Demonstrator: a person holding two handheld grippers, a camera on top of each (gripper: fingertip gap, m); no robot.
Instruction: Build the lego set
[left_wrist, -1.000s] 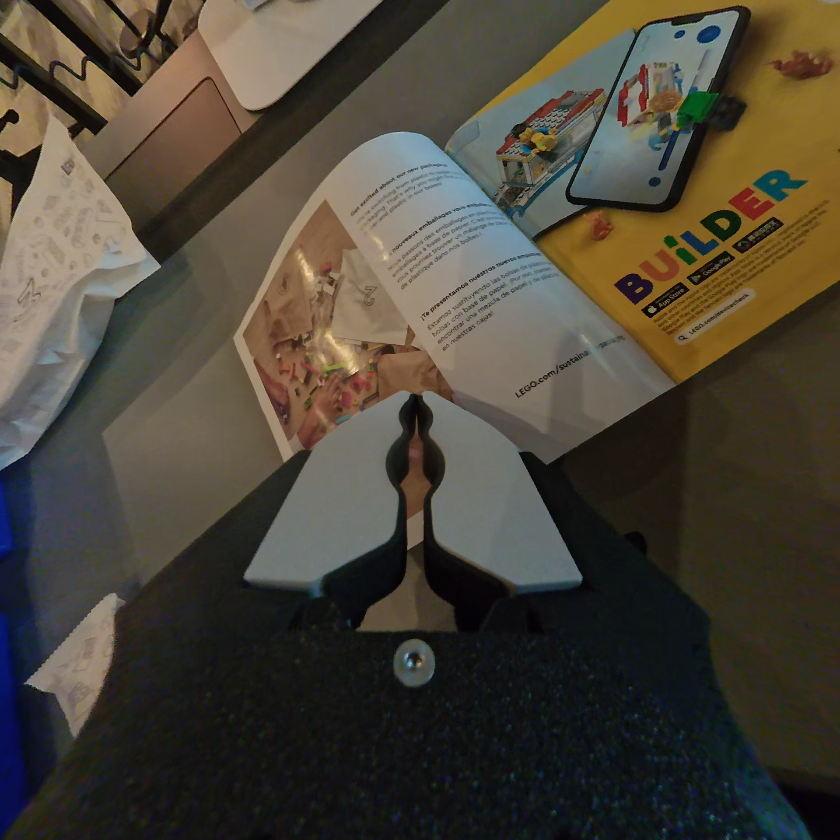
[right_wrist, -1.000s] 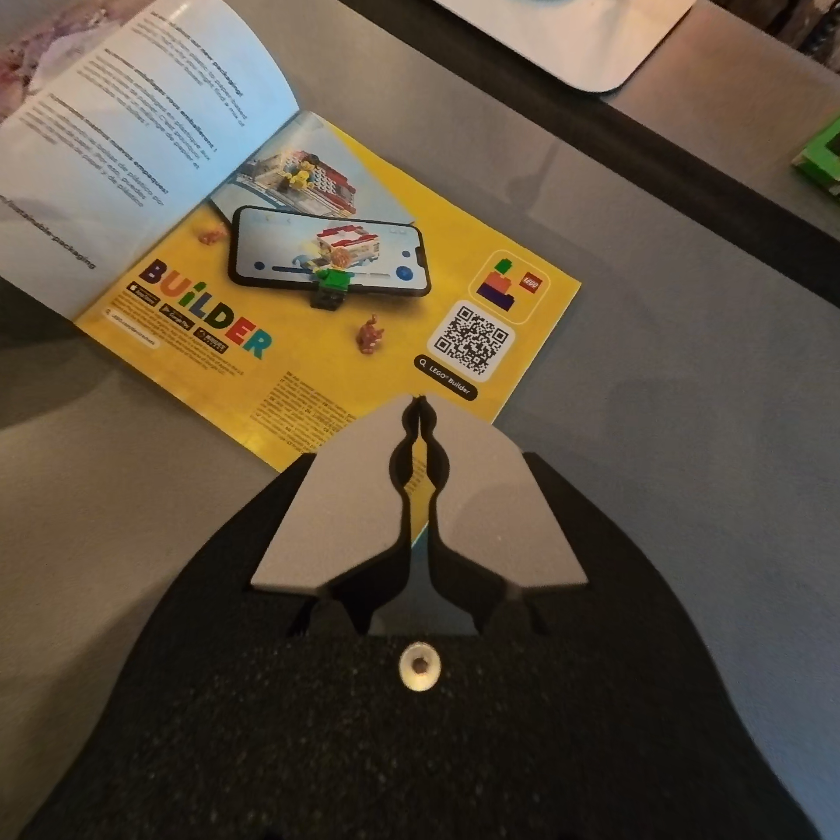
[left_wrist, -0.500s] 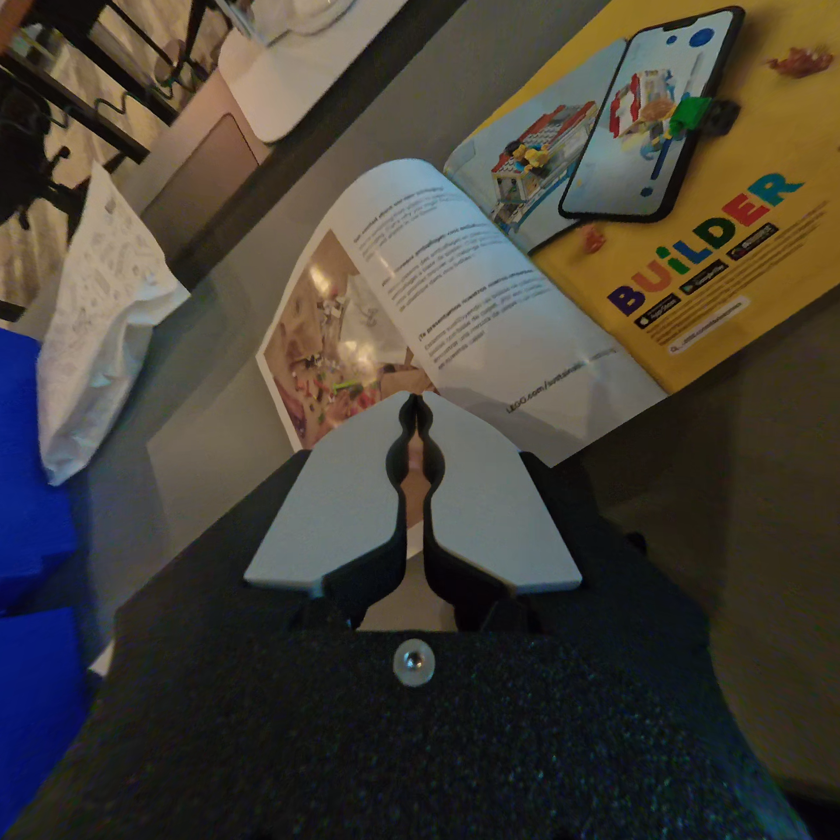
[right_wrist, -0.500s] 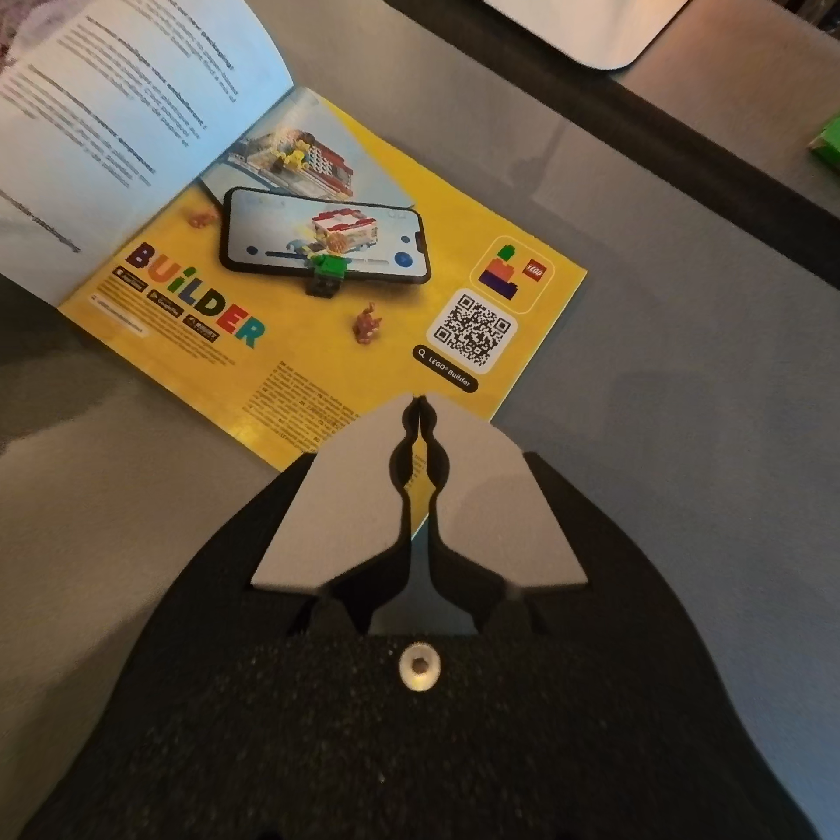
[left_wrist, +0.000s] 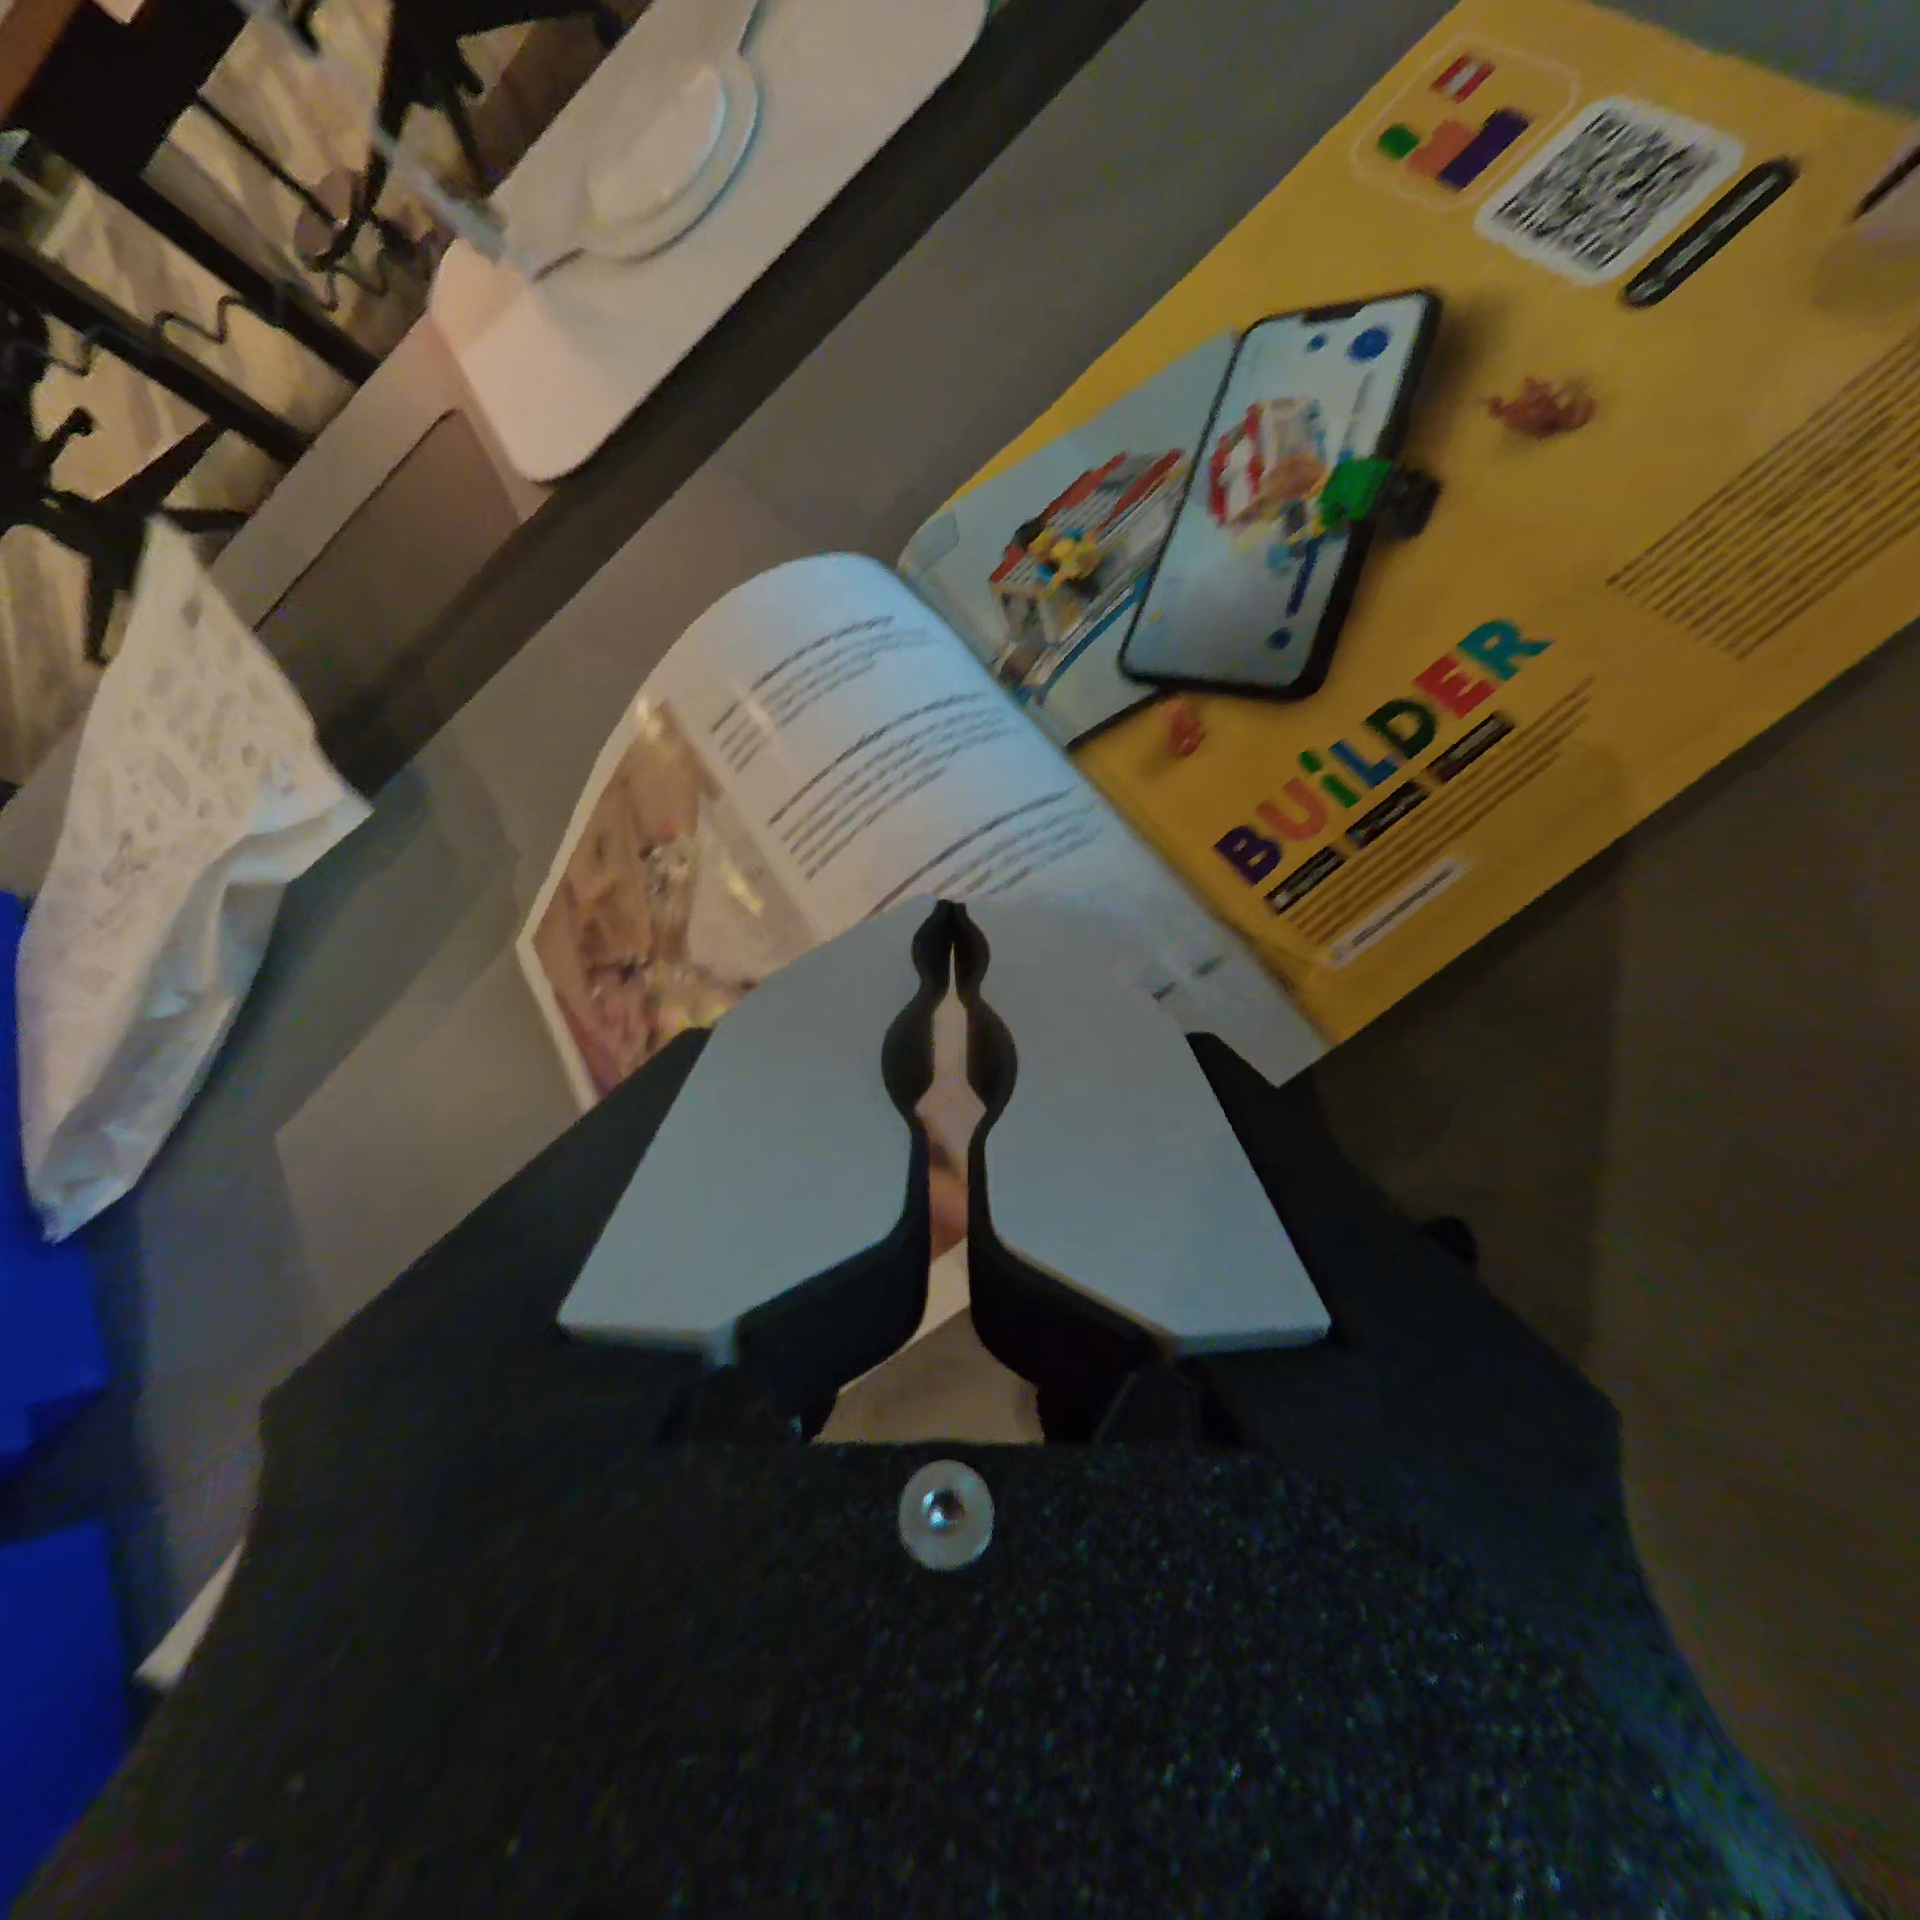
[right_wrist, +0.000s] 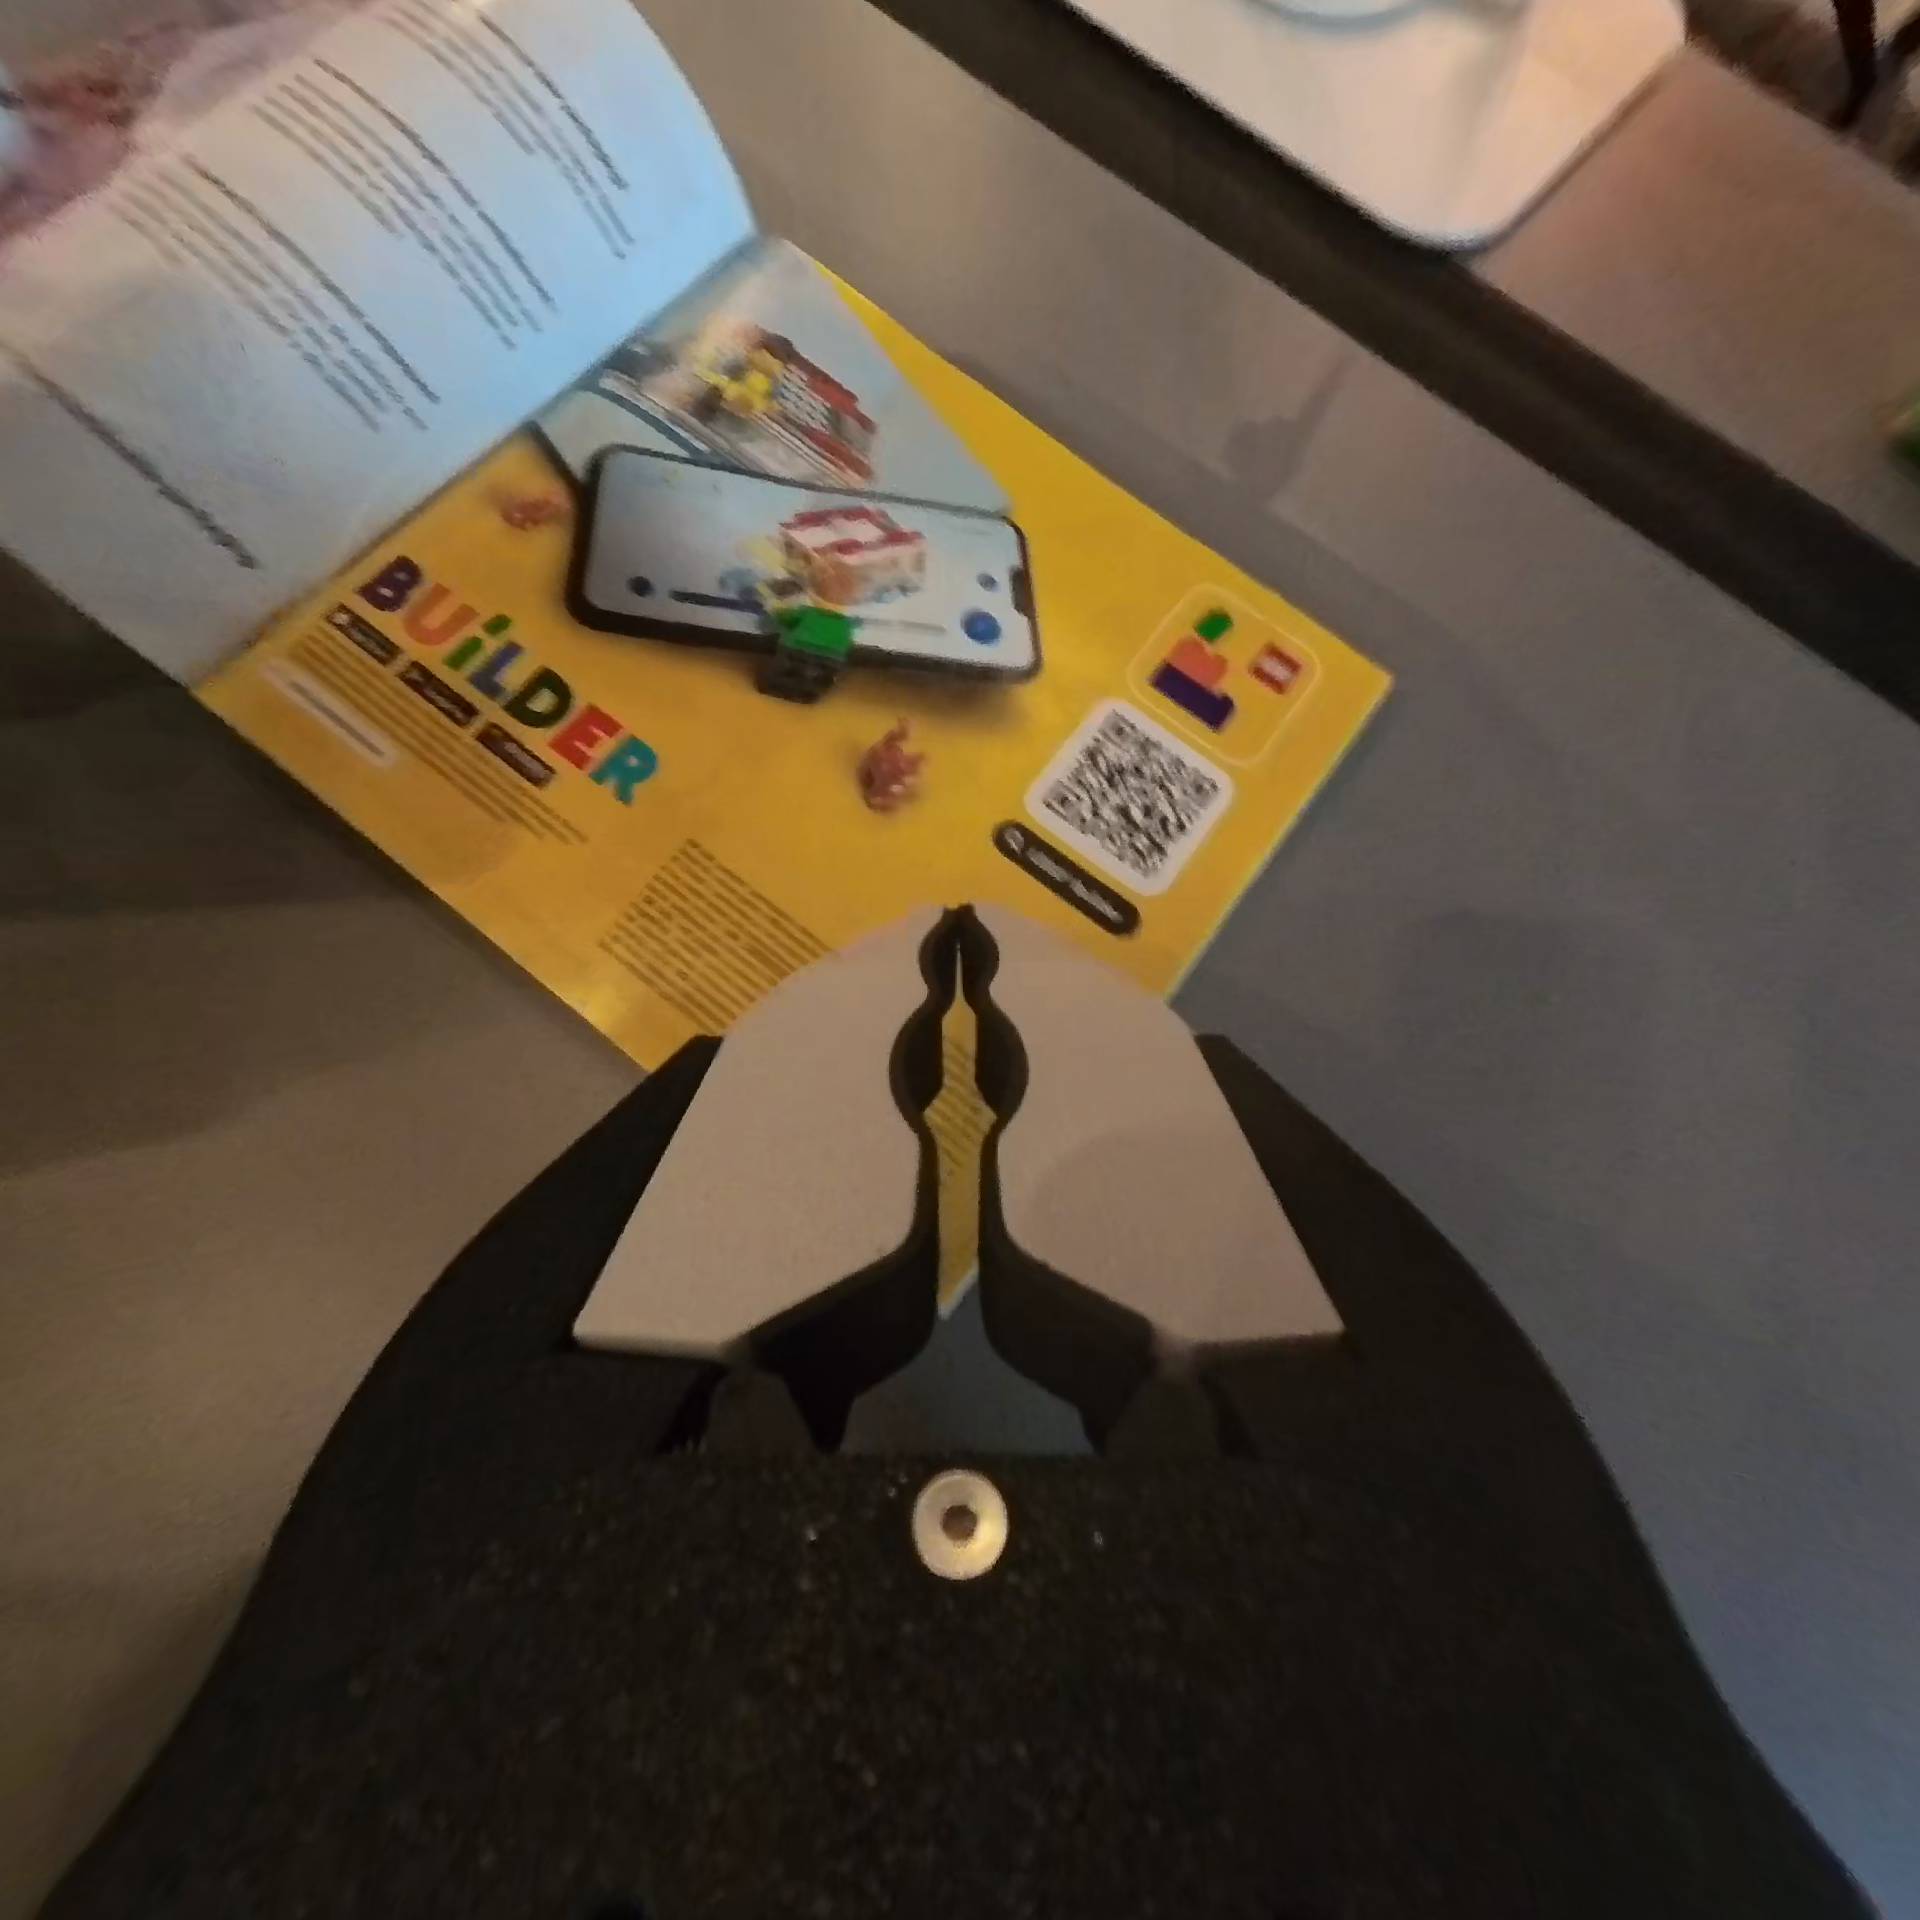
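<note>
The left gripper (left_wrist: 950, 914) has its fingers pressed together at the tips and grasps nothing; the right gripper (right_wrist: 957, 914) is clenched the same way, also empty. The instruction booklet (left_wrist: 1538, 623) lies open on the grey table (right_wrist: 1558, 935), just ahead of both pairs of fingertips. Its white page (left_wrist: 914, 748) curls upward ahead of the left fingers. To their far left sits a crumpled white paper bag (left_wrist: 166, 873), somewhat blurred.

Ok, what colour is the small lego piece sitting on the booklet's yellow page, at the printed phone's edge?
Green lego piece atop a black one; clearest in the right wrist view.
</note>
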